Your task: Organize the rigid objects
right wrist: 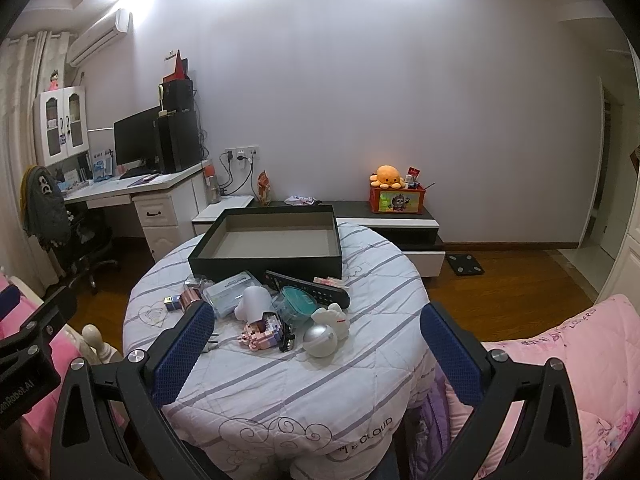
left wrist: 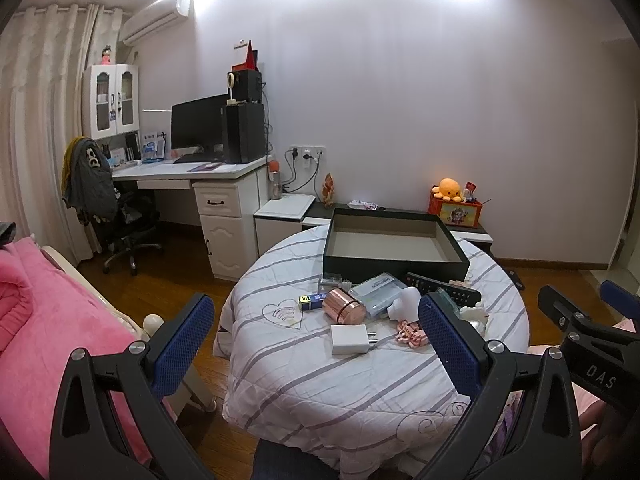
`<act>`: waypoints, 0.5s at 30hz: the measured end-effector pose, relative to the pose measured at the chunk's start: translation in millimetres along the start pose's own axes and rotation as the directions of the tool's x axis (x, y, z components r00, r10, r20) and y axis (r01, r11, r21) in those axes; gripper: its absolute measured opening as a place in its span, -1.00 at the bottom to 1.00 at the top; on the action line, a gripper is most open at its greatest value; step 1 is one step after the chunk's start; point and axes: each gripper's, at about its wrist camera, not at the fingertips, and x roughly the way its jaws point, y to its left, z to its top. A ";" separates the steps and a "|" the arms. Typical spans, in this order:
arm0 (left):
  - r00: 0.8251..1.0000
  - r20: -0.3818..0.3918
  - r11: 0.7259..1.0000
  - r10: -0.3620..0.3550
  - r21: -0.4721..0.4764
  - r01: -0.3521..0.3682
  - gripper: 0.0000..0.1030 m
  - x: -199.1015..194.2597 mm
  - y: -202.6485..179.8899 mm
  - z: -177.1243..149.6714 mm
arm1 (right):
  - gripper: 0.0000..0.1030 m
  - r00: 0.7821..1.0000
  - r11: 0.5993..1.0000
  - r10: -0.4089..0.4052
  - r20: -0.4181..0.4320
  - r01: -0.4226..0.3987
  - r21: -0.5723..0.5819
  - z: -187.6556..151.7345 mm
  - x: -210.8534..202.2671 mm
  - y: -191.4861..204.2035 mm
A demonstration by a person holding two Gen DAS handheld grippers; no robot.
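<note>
On the round table (right wrist: pixel 280 380), clutter before empty black box (right wrist: pixel 276 236), both grippers (left wrist: pixel 316 344) (right wrist: pixel 318 344) wide apart, holding nothing.

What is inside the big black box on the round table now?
The black box shows only its bare grey-brown floor; nothing lies in it. The strip of floor just behind its near wall is hidden from both cameras, so a small flat item there cannot be excluded.

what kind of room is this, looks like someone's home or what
Most likely a home bedroom: pink bedding to the side, a white desk with a monitor, and an orange plush toy on a low cabinet.
</note>
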 end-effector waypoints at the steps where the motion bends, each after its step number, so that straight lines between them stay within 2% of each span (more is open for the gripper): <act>1: 1.000 -0.005 1.000 0.000 0.000 0.000 1.00 2.2 -0.1 -0.8 | 1.00 1.000 1.000 0.000 -0.003 0.000 0.000 -0.2 1.8 0.2; 15: 0.991 -0.134 1.000 -0.023 0.006 0.024 1.00 74.0 0.4 -26.5 | 1.00 0.988 1.000 0.008 -0.151 -0.009 -0.006 -19.7 76.2 -9.2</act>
